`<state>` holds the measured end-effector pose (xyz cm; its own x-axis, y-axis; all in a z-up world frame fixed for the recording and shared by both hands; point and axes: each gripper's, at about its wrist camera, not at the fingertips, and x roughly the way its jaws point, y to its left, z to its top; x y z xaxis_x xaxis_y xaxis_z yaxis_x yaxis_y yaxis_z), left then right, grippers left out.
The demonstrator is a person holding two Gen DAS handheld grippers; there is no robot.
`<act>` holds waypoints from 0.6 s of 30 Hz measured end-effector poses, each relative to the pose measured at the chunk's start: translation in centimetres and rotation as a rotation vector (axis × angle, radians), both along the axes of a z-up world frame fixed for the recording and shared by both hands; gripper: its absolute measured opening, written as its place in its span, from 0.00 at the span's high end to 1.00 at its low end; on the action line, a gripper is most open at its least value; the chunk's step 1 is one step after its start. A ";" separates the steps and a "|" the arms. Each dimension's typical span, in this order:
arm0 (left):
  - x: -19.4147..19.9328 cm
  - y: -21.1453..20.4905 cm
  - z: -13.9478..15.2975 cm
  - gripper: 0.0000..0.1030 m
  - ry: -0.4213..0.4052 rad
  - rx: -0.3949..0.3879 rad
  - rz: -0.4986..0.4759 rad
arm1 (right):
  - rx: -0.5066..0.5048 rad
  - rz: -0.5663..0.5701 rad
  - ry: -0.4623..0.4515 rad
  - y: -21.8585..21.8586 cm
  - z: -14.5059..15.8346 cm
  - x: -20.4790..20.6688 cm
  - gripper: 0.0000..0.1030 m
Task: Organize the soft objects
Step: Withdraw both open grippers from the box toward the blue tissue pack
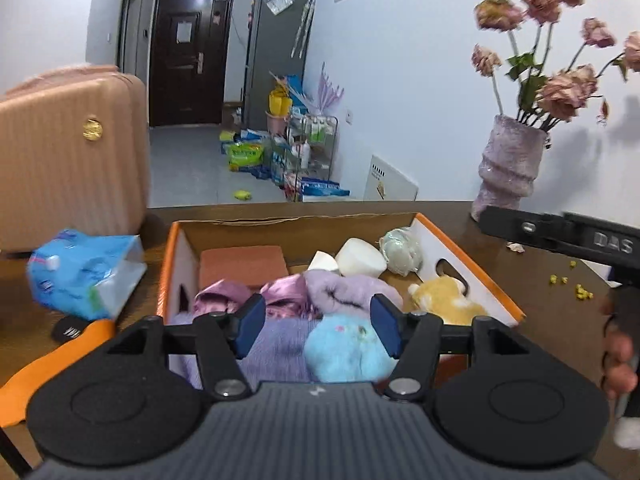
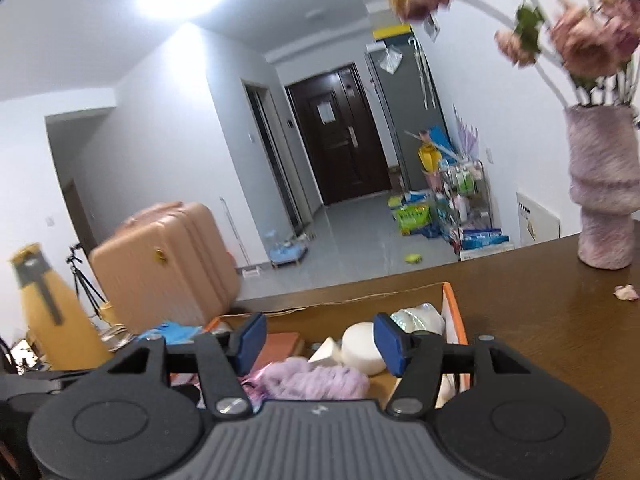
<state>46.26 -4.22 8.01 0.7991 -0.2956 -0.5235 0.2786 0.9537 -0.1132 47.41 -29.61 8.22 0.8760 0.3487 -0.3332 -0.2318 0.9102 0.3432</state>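
The orange-rimmed cardboard box (image 1: 472, 258) sits on the dark brown wooden surface (image 1: 532, 280), packed with soft things; the left wrist view looks down into it and shows a pale blue plush toy (image 1: 344, 346) at the near side, a lilac fuzzy cloth (image 1: 348, 290) behind it, shiny pink satin fabric (image 1: 248, 296), a yellow plush toy (image 1: 444, 296) by the right wall, white foam pieces (image 1: 360, 262) and a terracotta foam block (image 1: 244, 266) farther back; the right wrist view, held higher and flatter, catches only the lilac cloth (image 2: 316, 380), the white pieces (image 2: 360, 346) and the block (image 2: 280, 346); the blue and yellow toys are hidden there. The left gripper (image 1: 318, 330) hovers over the box with its jaws parted about halfway, nothing pressed between the pads; the right gripper (image 2: 320, 342) likewise stands half open and empty. Only the left view shows a blue plastic tissue pack (image 1: 84, 272) beside the box; both show the mauve textured vase of dried pink roses (image 1: 510, 164) and the peach ribbed suitcase (image 1: 68, 156).
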 end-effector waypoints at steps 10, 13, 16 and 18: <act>-16.2 3.3 -2.9 0.28 -0.033 -0.048 0.002 | -0.169 0.093 0.058 0.1 -2.7 -15.9 0.37; -19.2 4.3 -4.2 0.26 0.010 -0.090 0.032 | -0.203 0.089 0.061 1.0 -4.6 -20.5 0.34; -20.5 4.4 -5.2 0.26 0.045 -0.071 0.044 | -0.170 0.079 0.081 1.5 -6.1 -23.5 0.32; -20.8 4.0 -5.2 0.26 0.041 -0.030 0.048 | -0.148 0.086 0.085 1.7 -6.6 -24.7 0.30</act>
